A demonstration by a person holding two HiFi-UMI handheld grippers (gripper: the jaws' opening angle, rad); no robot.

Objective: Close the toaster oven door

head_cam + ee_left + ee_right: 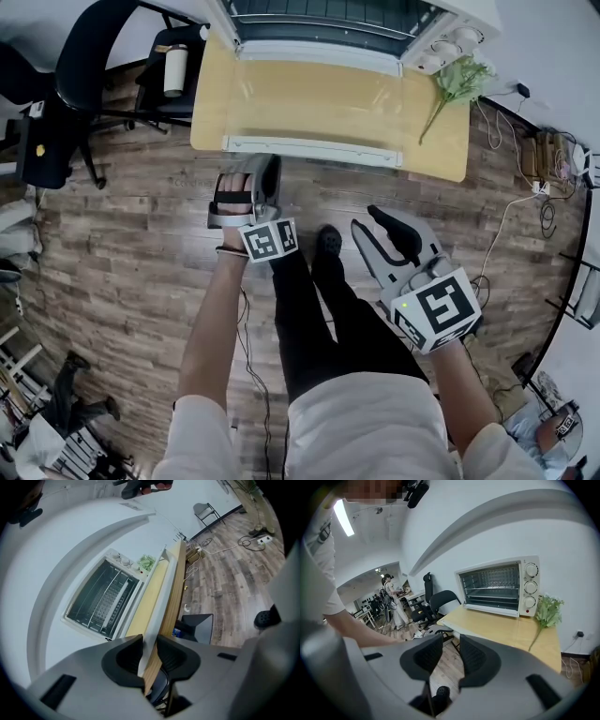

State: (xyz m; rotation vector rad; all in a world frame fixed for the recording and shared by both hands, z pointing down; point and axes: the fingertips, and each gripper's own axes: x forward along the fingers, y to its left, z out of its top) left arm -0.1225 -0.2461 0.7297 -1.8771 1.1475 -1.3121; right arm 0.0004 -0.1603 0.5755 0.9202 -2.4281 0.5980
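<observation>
The toaster oven (497, 585) sits at the back of a pale wooden tabletop (441, 141), well ahead of both pairs of fingers. Its door (319, 98) is dropped fully open, lying flat toward the person. That leaves the door's white bar handle (309, 148) along the near edge of the tabletop, the easiest part to reach.

The left gripper (150, 639) is rolled on its side so one finger goes above that edge and one below. Its fingers (124, 660) stand a little apart. The thin white strip of the handle and the brown grained tabletop edge run straight through the gap between them. The strip seems to brush the finger tips, but I see no firm clamp yet. My guess is that this is the approach for lifting the door up and shut.

The right gripper (451, 641) is held back over the plank floor (141, 262), aimed toward the oven. Its dark, scooped fingers (476, 660) are apart with nothing between them, so it is probably just kept clear of the door's swing.

The oven body is smooth white metal with three round knobs (530, 585), and bright wire racks (105, 602) show inside. The door panel is glassy and lets the yellow wood show through. A green sprig (457, 80) lies beyond the right fingers, beside the door and clear of it.
</observation>
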